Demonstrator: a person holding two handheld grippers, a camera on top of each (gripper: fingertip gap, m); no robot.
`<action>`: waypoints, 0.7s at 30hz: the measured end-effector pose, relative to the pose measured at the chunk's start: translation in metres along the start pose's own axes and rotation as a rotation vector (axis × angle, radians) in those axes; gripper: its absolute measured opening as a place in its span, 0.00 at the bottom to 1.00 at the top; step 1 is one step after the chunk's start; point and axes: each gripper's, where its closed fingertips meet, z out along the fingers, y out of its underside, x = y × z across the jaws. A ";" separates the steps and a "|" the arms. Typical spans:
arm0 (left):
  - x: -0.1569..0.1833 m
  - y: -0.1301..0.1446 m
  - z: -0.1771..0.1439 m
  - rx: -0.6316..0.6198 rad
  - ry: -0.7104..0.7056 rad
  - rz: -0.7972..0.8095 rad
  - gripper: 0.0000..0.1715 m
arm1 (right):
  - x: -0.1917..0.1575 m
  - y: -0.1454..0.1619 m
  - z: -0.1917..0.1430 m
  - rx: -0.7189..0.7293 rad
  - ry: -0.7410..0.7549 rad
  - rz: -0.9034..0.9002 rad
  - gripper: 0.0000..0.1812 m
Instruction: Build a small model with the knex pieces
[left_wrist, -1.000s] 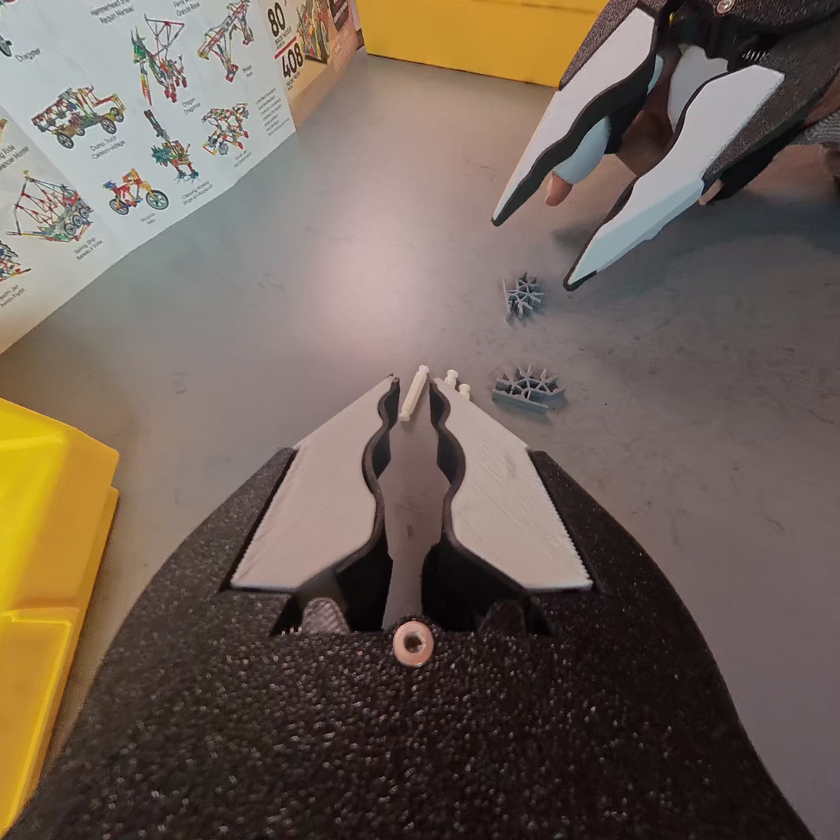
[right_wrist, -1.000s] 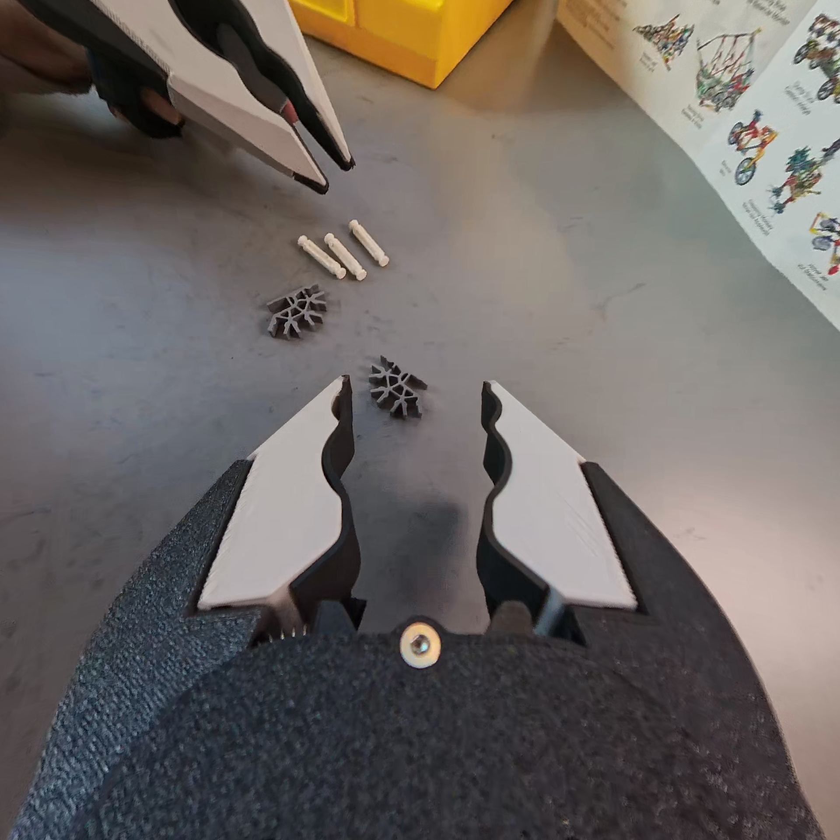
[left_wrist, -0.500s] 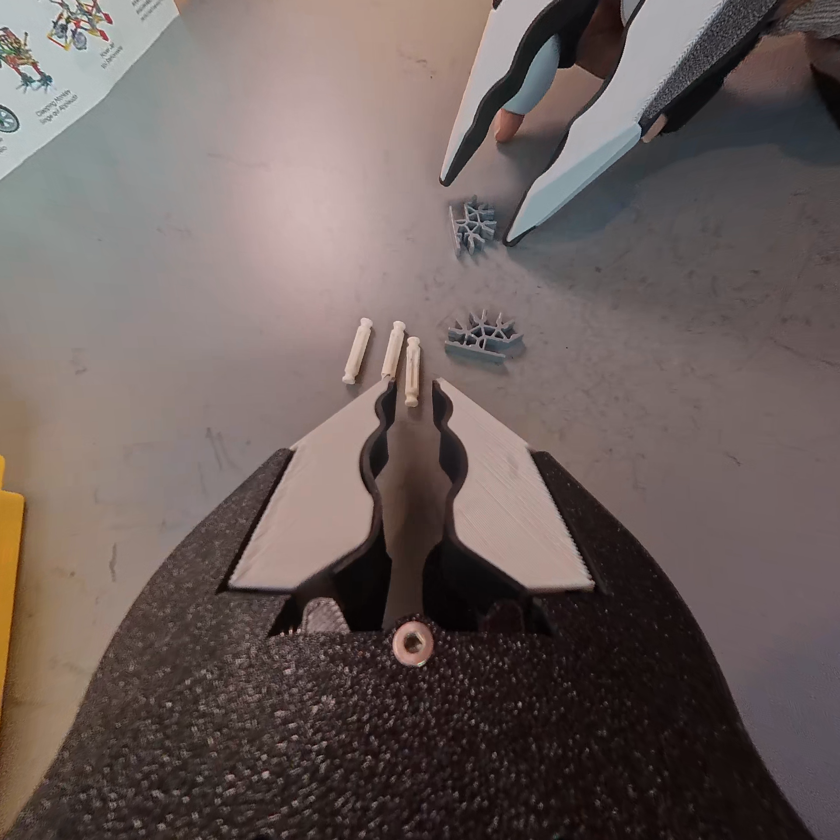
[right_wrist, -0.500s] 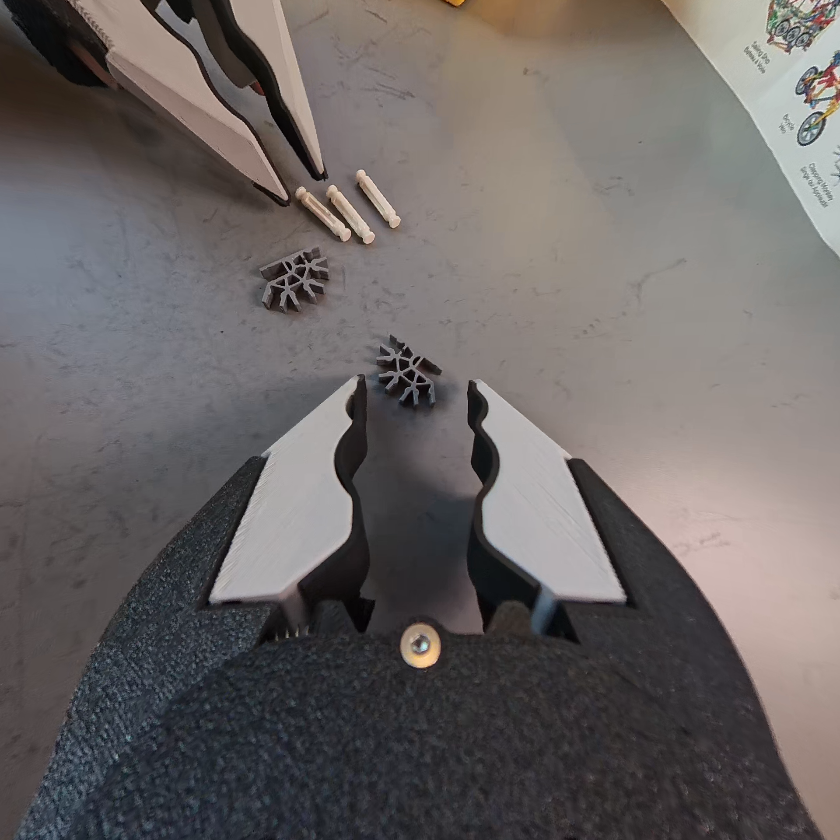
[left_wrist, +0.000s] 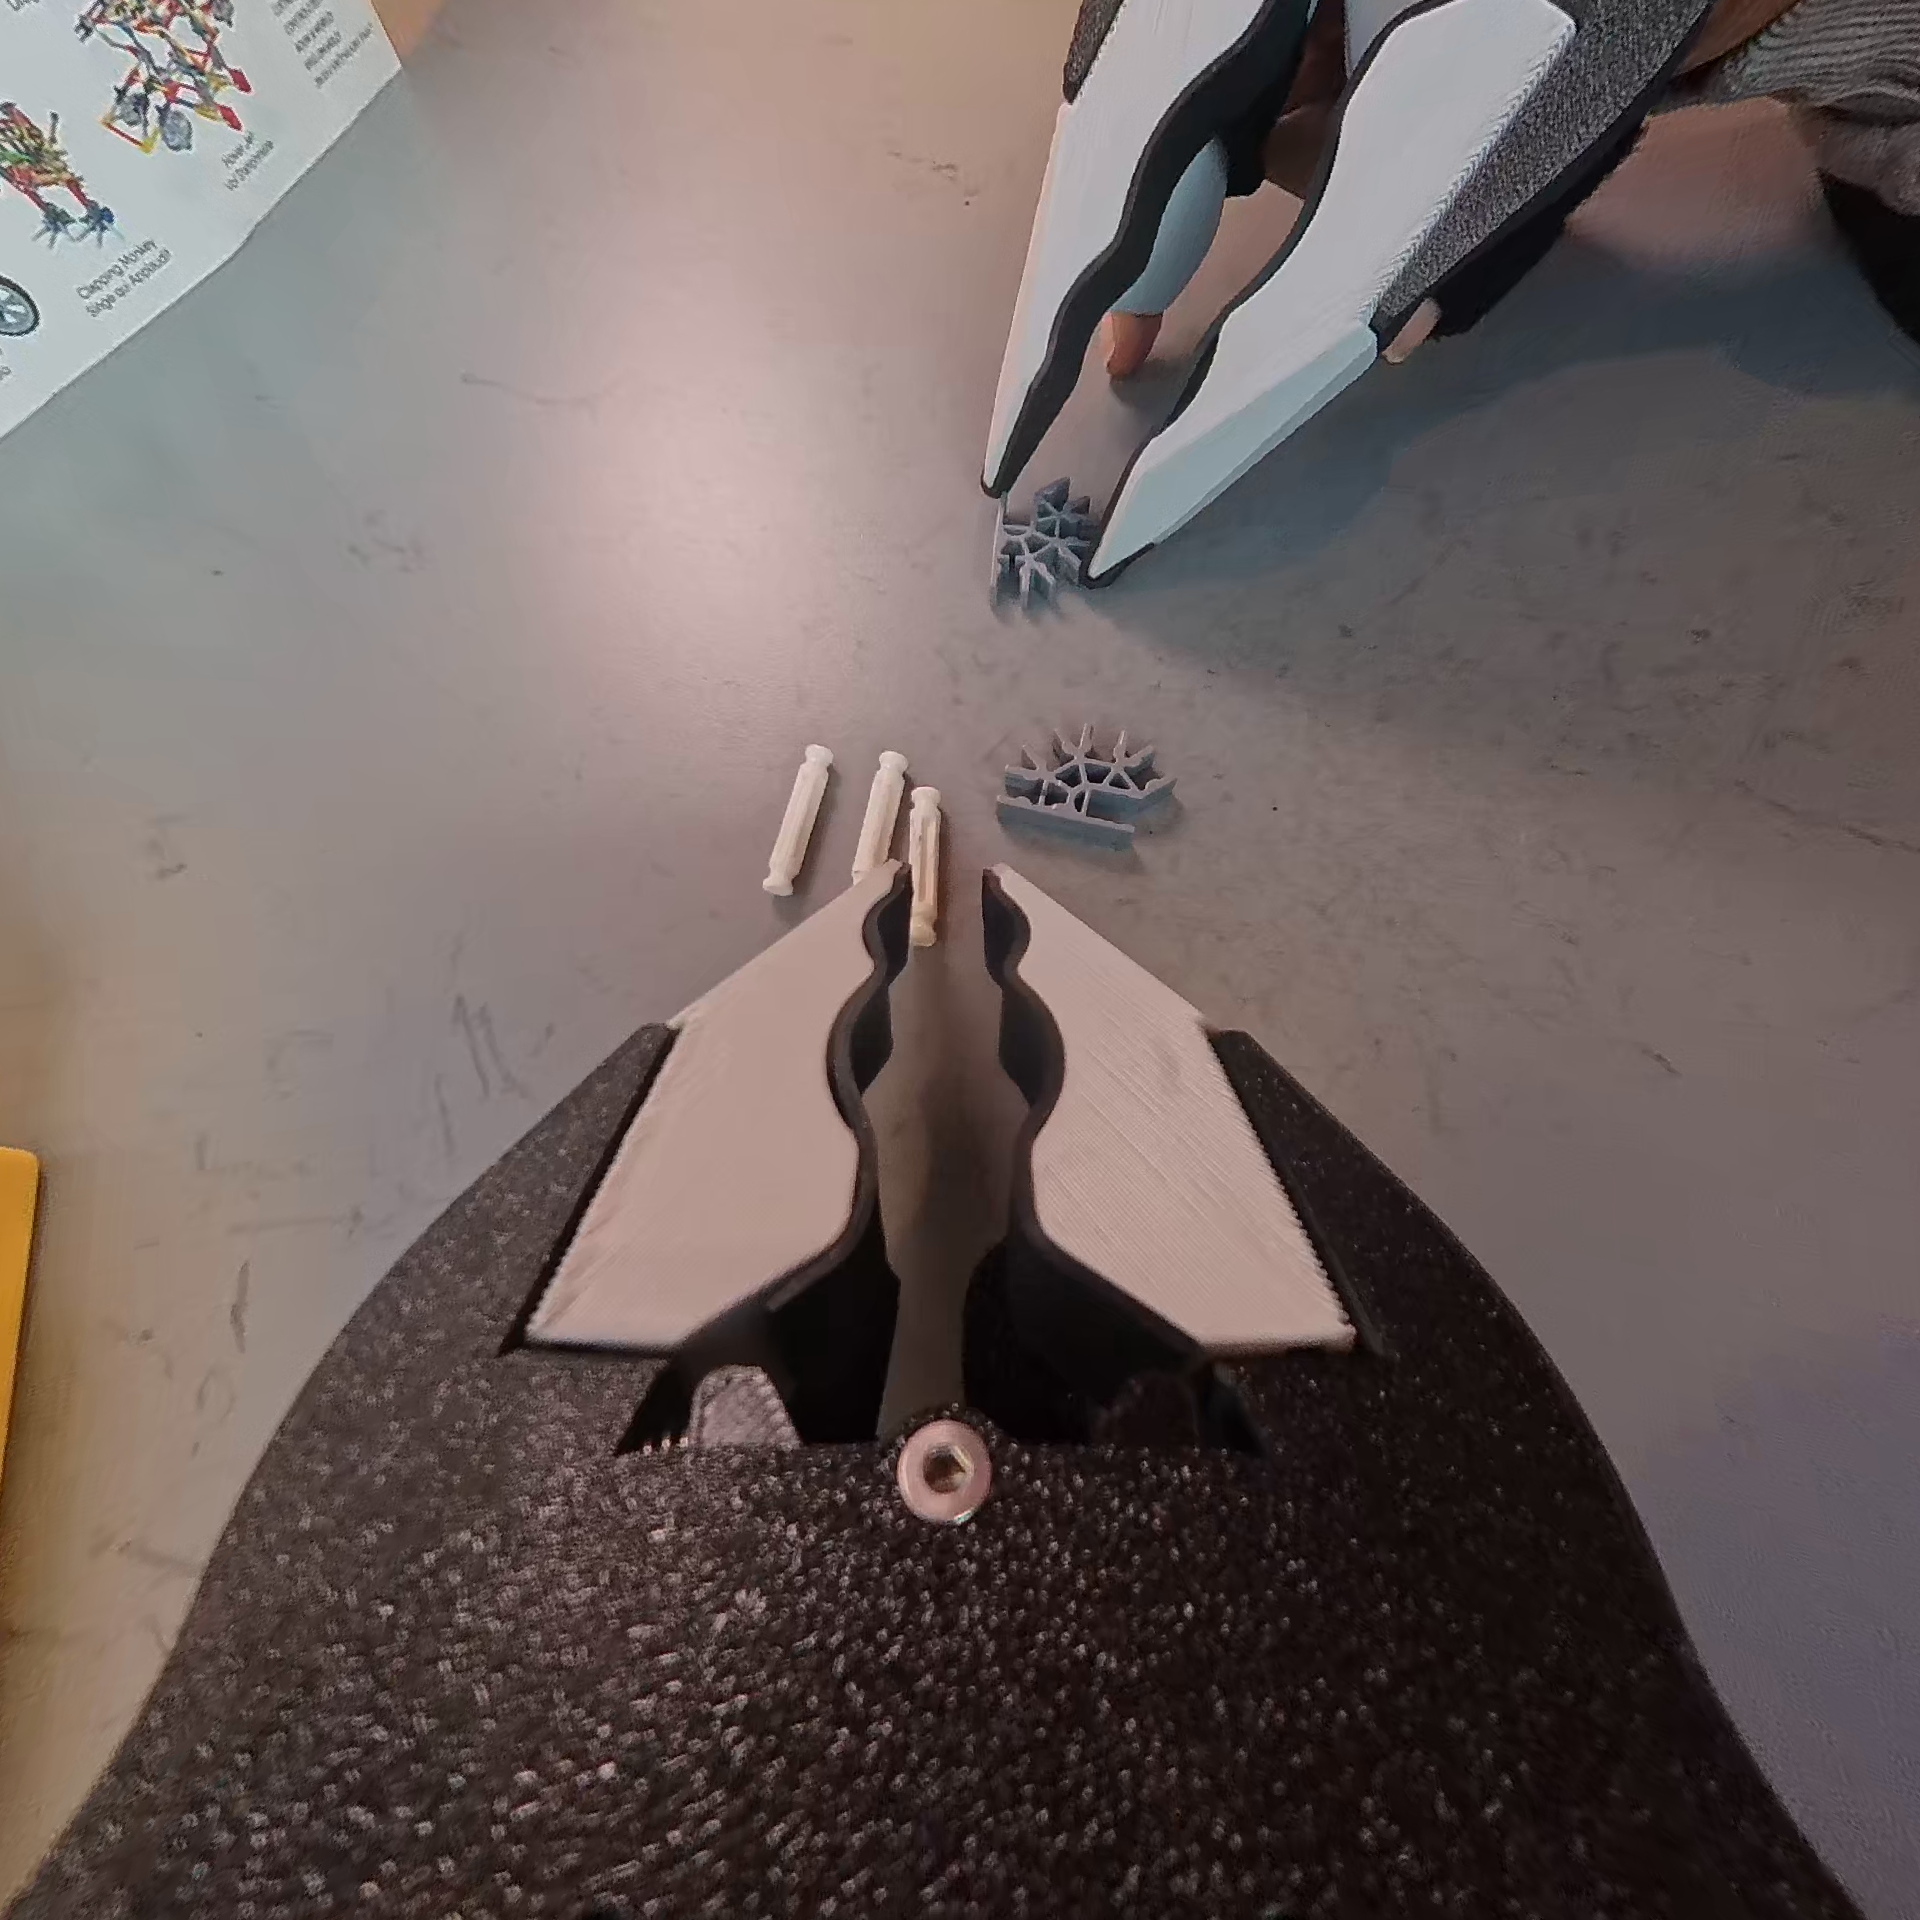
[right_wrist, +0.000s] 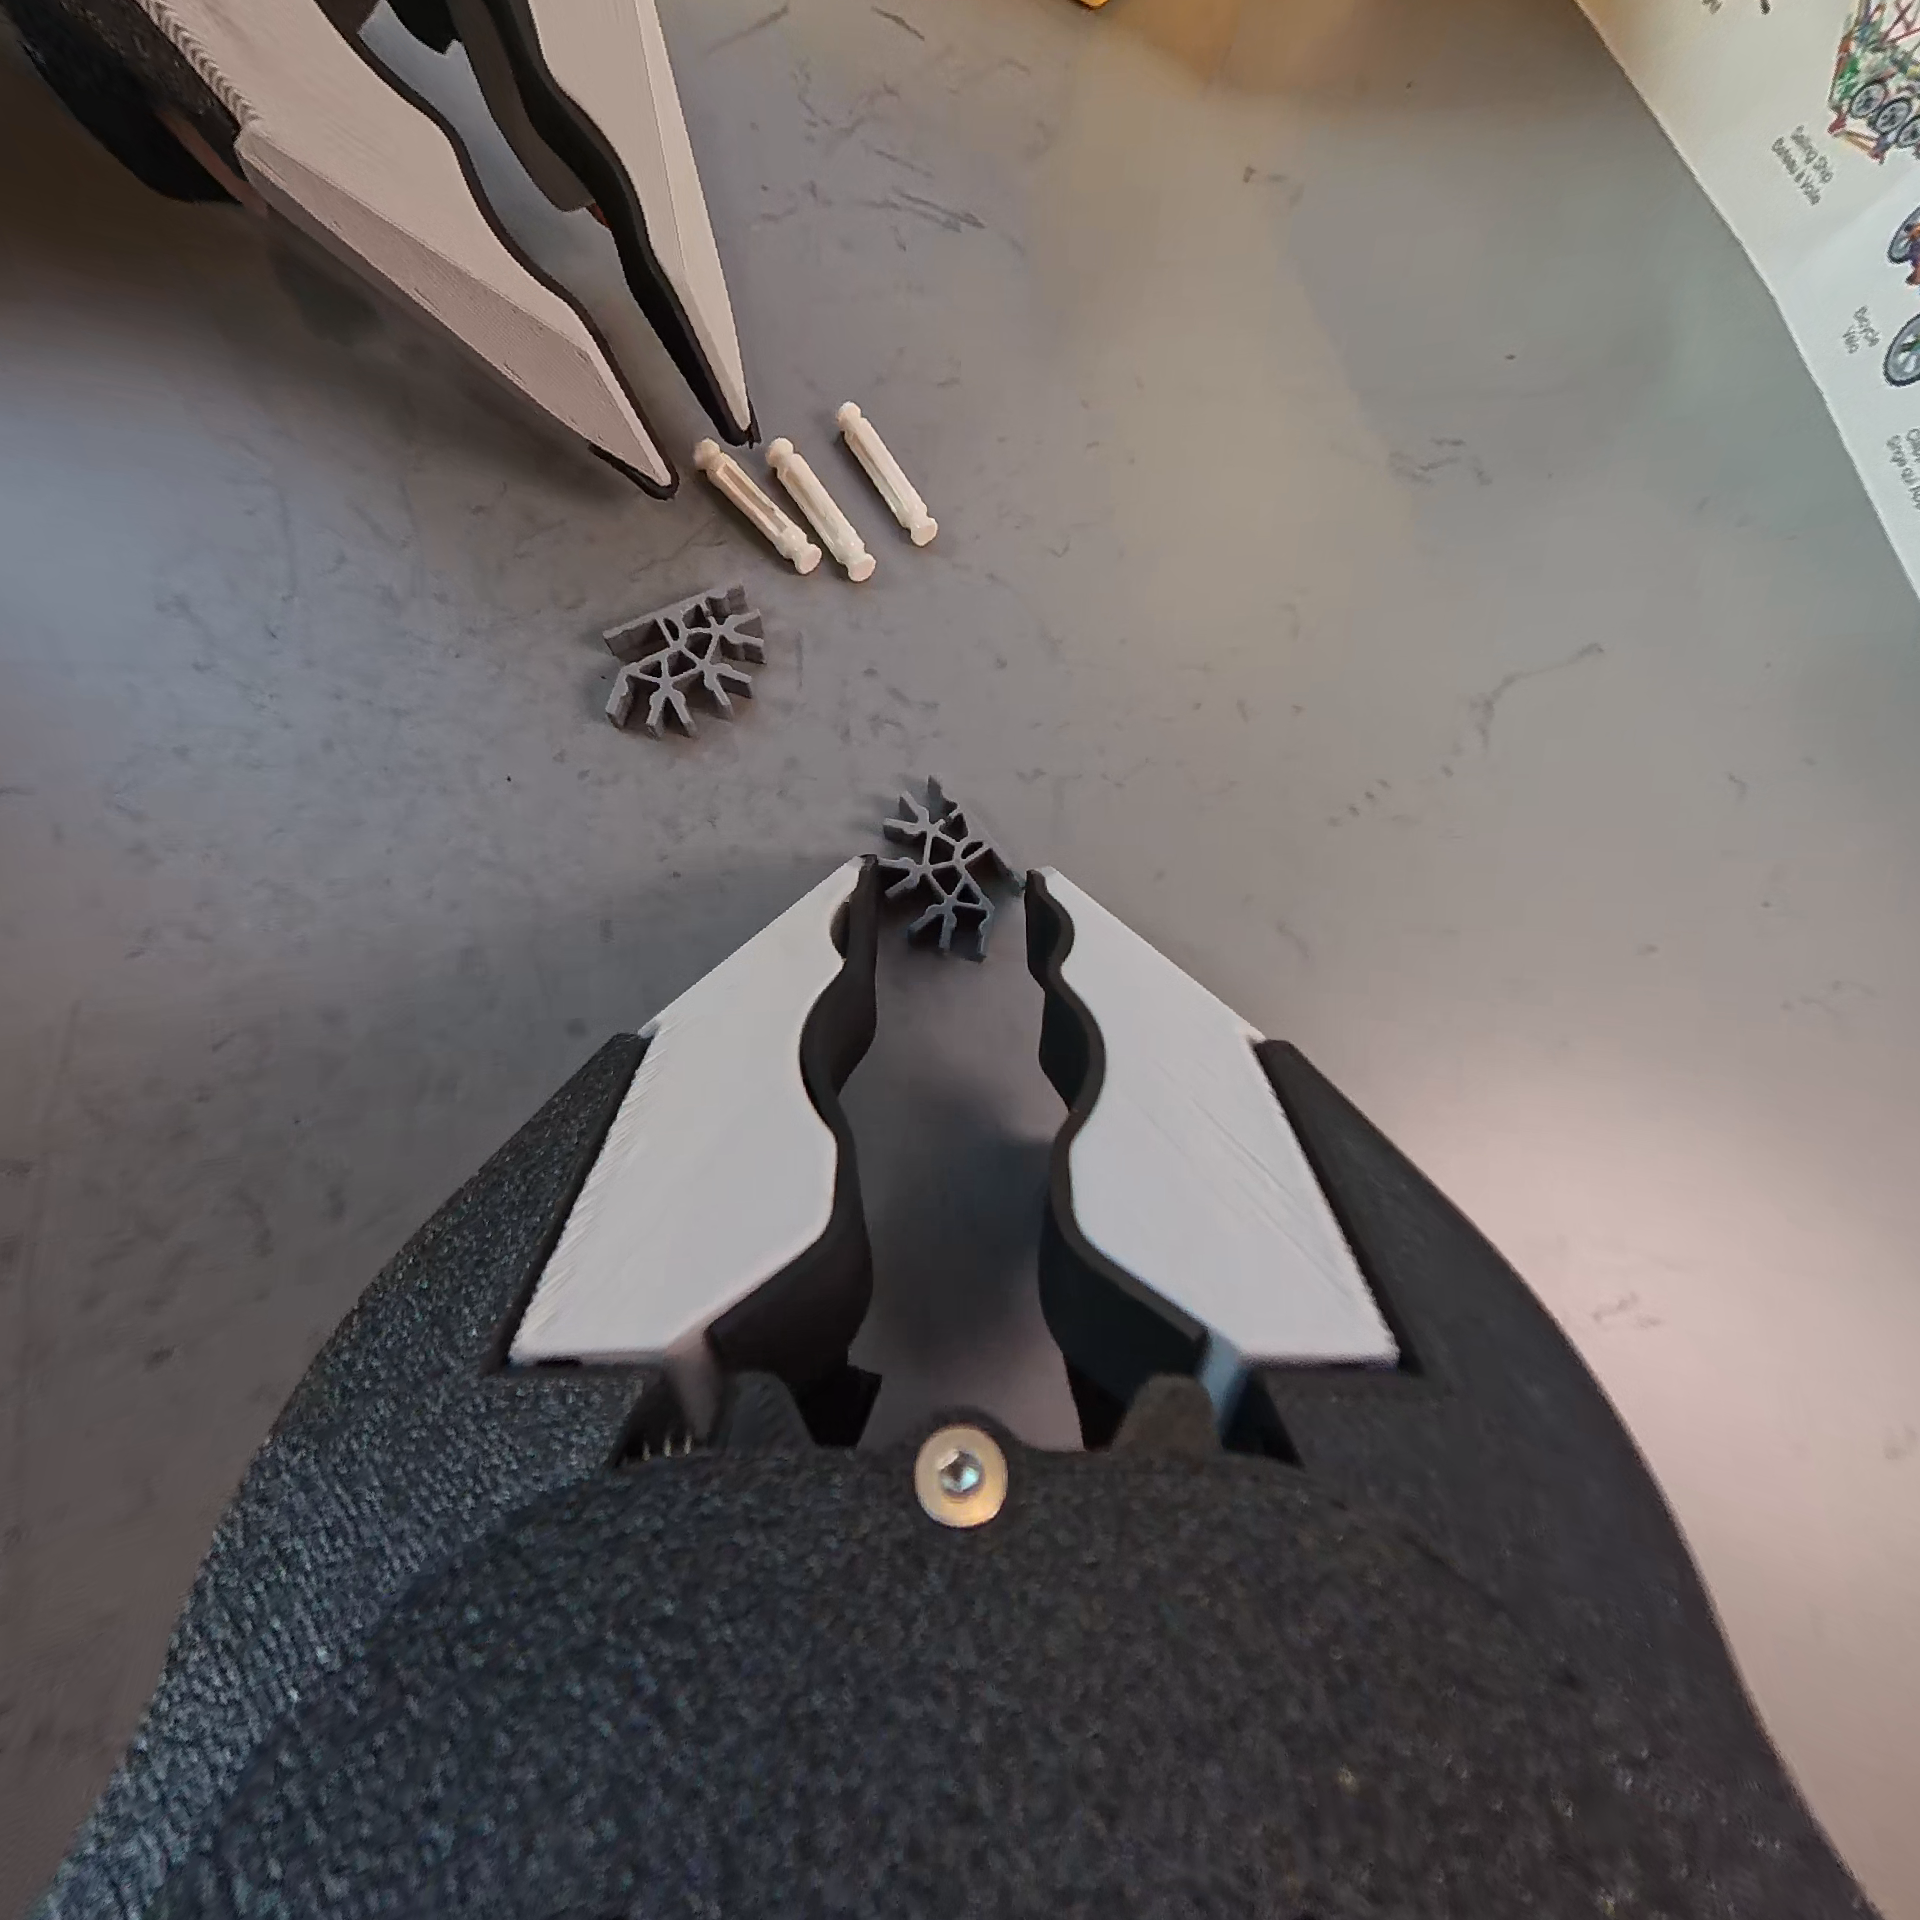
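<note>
My left gripper (left_wrist: 945, 888) is narrowly open and low over the grey table. One of three white rods (left_wrist: 923, 868) lies between its fingertips; the other two (left_wrist: 798, 821) lie just left. A grey half-round connector (left_wrist: 1086, 795) lies to the right of the tips. My right gripper (right_wrist: 948, 878) has closed around a second grey snowflake-shaped connector (right_wrist: 945, 873). Its fingertips touch the connector on both sides while it rests on the table. The left wrist view shows this too (left_wrist: 1044, 545). The right wrist view shows the left gripper (right_wrist: 704, 462) at the rods (right_wrist: 821, 509).
A printed sheet with pictures of models lies at the table's edge (left_wrist: 156, 156), also in the right wrist view (right_wrist: 1849, 208). A yellow bin's edge (left_wrist: 16, 1299) shows at the left. A gloved hand (left_wrist: 1132, 343) holds the right gripper. Left tips to right tips: about 10 cm.
My right gripper moved forward over the snowflake connector and its jaws narrowed onto it. My left gripper shifted slightly, so one rod now lies between its tips; its opening is unchanged.
</note>
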 end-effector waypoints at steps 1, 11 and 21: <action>0.000 0.000 0.000 -0.001 0.000 0.002 0.08 | -0.001 0.000 0.000 0.003 0.000 -0.008 0.14; -0.003 0.001 -0.002 0.002 -0.001 -0.010 0.08 | -0.022 -0.001 -0.004 0.017 -0.059 -0.061 0.14; 0.000 0.006 0.001 -0.024 0.022 -0.016 0.08 | -0.025 0.000 -0.005 0.029 -0.059 -0.080 0.14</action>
